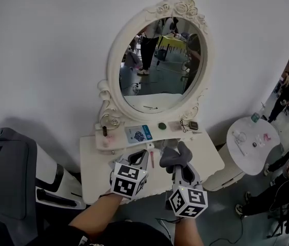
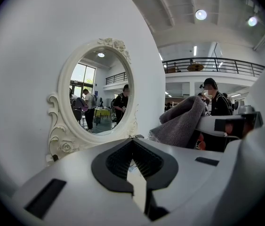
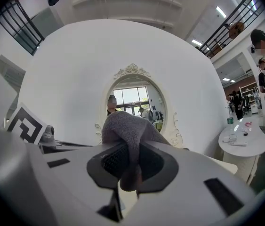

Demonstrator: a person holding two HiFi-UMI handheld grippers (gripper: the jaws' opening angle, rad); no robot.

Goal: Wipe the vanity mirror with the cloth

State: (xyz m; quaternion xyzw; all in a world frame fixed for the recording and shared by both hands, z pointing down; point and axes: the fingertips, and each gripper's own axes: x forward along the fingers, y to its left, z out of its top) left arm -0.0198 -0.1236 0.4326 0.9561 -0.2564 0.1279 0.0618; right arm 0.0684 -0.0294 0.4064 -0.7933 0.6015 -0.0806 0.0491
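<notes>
Grey cloth (image 1: pixel 182 151) is pinched in the right claw (image 1: pixel 178 166) below the oval vanity mirror (image 1: pixel 159 60). The left claw (image 1: pixel 143 156) is closed and empty over the white worktop (image 1: pixel 208 160).

- We see bright, even indoor light; the ceiling lamps (image 2: pixel 200 14) burn out to white discs.
- Soft grey shadows lie on the wall (image 1: pixel 41 60) below the mirror (image 1: pixel 159 60) and left of the worktop (image 1: pixel 95 173).
- Both gripper views bulge fisheye-style with black corners, and we find the nearest foreground slightly soft.
</notes>
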